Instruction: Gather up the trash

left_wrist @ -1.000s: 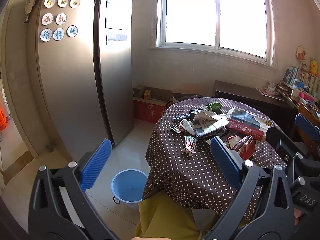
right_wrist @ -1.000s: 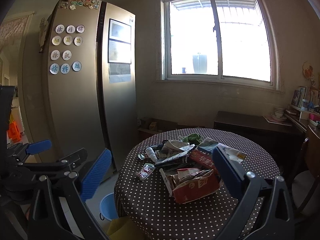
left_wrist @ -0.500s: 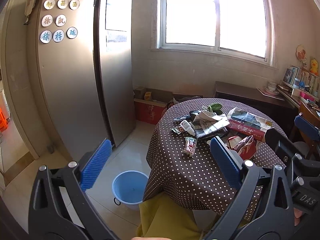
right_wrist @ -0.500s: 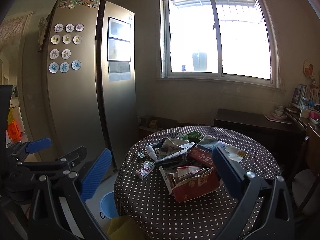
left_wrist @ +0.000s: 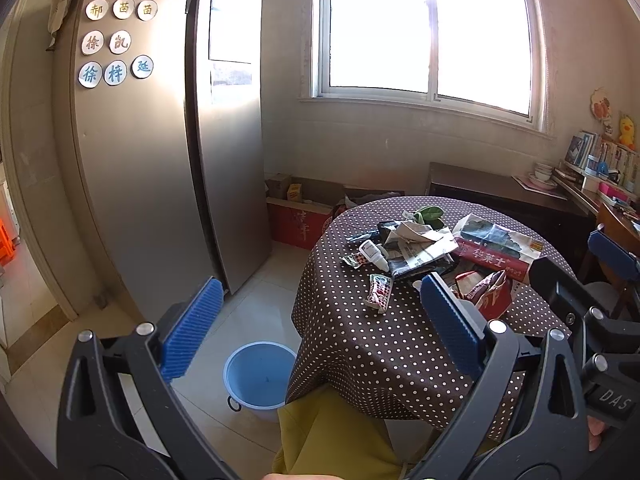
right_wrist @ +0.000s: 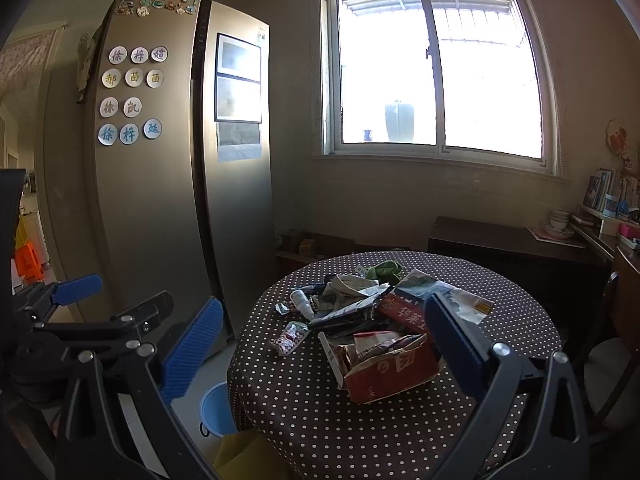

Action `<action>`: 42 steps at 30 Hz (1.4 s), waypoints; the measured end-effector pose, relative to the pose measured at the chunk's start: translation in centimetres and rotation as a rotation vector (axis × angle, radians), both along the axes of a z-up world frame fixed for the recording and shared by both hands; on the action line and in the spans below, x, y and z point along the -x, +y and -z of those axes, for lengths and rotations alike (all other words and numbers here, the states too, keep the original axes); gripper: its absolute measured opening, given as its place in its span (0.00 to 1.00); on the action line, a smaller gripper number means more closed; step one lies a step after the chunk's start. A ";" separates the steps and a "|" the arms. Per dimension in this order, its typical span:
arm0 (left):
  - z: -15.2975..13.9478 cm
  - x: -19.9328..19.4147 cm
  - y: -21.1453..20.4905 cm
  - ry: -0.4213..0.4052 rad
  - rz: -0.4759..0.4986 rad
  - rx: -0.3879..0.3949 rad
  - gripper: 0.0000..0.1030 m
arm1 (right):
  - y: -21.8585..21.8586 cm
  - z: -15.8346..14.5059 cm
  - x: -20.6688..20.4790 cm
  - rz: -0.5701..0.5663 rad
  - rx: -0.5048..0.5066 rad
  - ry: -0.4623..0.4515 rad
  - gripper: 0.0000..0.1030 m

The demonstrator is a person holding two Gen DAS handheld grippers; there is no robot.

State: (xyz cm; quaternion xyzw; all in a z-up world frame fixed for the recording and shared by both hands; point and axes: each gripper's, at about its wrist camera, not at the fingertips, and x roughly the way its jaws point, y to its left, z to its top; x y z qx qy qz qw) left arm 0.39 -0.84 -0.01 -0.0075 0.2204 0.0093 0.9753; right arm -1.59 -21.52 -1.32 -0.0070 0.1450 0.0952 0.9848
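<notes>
A pile of trash lies on a round table with a brown dotted cloth (left_wrist: 360, 332) (right_wrist: 304, 400): crumpled newspaper (left_wrist: 416, 244) (right_wrist: 352, 292), a small white bottle (left_wrist: 374, 254) (right_wrist: 302, 304), a red-white wrapper (left_wrist: 378, 288) (right_wrist: 290, 338), a torn red carton (right_wrist: 388, 368) (left_wrist: 486, 292) and a red paper bag (left_wrist: 496, 246). A blue bucket (left_wrist: 258, 376) (right_wrist: 216, 408) stands on the floor left of the table. My left gripper (left_wrist: 316, 328) is open and empty, short of the table. My right gripper (right_wrist: 320, 352) is open and empty above the table's near side.
A tall steel fridge (left_wrist: 160, 160) (right_wrist: 168, 200) stands left. A window is behind, with cardboard boxes (left_wrist: 298, 216) below it. A dark sideboard (right_wrist: 512, 248) and a cluttered shelf (left_wrist: 600, 176) are at right. A chair (right_wrist: 612, 344) is beside the table. Yellow cloth (left_wrist: 328, 436) lies at the bottom.
Both views have drifted slightly; the table and trash sit a little nearer and lower in frame. Both grippers stay open and empty.
</notes>
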 end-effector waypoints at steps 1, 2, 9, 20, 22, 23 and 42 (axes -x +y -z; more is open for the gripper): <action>0.0 0.0 0.0 -0.002 0.000 -0.001 0.94 | 0.0 0.0 0.0 0.001 0.000 0.001 0.96; 0.0 0.0 -0.1 -0.004 -0.002 -0.003 0.94 | 0.0 0.0 0.0 0.002 0.000 0.001 0.96; 0.0 -0.1 -0.1 -0.008 -0.002 -0.002 0.94 | 0.0 0.0 0.0 0.006 0.001 0.003 0.96; 0.1 -0.1 -0.1 -0.005 0.001 0.003 0.94 | 0.0 0.1 0.0 0.009 0.006 0.004 0.96; 0.1 -0.1 0.0 -0.007 0.001 0.002 0.94 | 0.0 0.1 0.0 0.009 0.003 0.006 0.96; 0.1 -0.1 0.0 -0.008 0.000 0.001 0.94 | 0.0 0.1 -0.1 0.009 0.003 0.007 0.96; 0.9 -1.4 -1.0 0.005 0.027 -0.009 0.94 | -0.9 1.0 -1.1 0.047 -0.007 0.043 0.96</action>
